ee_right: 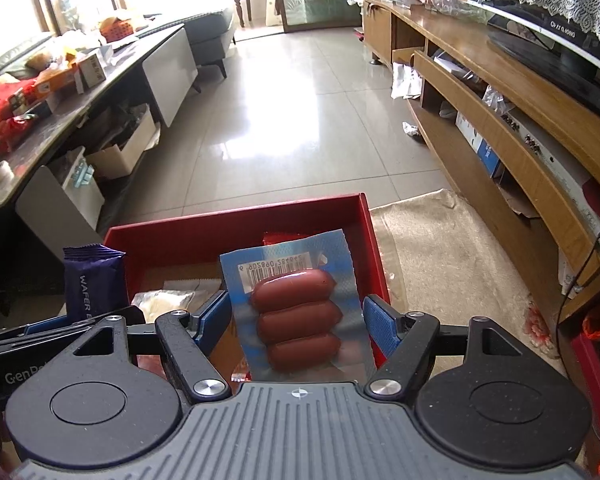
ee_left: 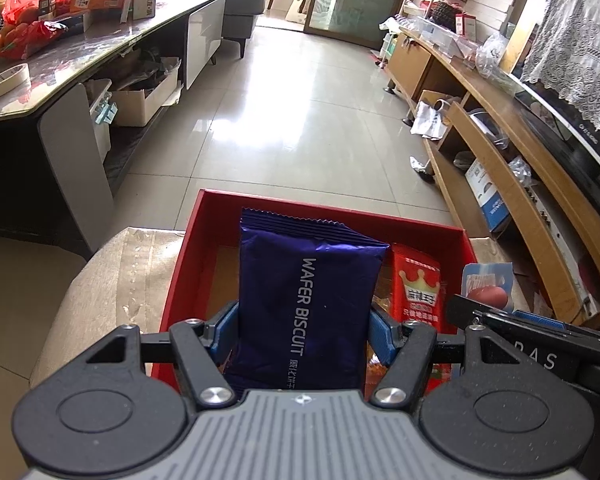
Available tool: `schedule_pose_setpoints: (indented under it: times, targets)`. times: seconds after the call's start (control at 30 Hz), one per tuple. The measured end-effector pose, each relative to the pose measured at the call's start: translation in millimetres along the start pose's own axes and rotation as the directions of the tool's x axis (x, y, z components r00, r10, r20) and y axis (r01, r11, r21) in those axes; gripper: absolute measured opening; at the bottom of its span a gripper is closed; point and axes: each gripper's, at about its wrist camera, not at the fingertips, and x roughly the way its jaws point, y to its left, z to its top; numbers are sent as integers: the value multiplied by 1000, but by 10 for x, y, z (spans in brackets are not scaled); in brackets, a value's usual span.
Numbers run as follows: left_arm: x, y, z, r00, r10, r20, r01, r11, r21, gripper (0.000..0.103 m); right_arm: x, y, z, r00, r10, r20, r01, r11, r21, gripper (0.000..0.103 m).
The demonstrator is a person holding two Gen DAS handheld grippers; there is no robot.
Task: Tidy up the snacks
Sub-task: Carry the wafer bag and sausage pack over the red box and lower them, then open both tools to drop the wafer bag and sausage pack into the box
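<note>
Pale glossy floor tiles (ee_left: 292,92) run down the room between a cluttered dark-topped table (ee_left: 80,52) on the left and a long wooden media unit (ee_left: 500,128) on the right. Near the cameras, a red box (ee_left: 204,240) sits on a beige padded surface (ee_left: 112,276).

Over the box, the left gripper (ee_left: 303,330) is clamped on a purple wafer biscuit packet (ee_left: 304,304), its blue pads pressing the packet's two sides; the packet stands upright above the box's left half. Inside the box, just right of it, lies a red snack pouch with a crown (ee_left: 418,288).

To the right, the right gripper (ee_right: 296,320) holds a blue pack of three sausages (ee_right: 296,312), barcode end pointing away, above the box's right part. The left pad touches the pack's edge; whether the right pad touches it I cannot tell. A pale sachet (ee_right: 162,300) lies in the box.
</note>
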Motion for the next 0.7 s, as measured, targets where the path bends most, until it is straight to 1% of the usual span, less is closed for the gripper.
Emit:
schedule_pose_setpoints:
  times: [0.33, 0.7]
  targets:
    - [326, -18, 2, 998, 48, -41, -47, 999, 13, 61, 355, -16, -8, 999, 13, -35, -12, 1000, 26, 78]
    - [483, -23, -30, 995, 86, -57, -84, 996, 34, 61, 521, 3, -62, 997, -5, -78, 6, 1000, 3, 79]
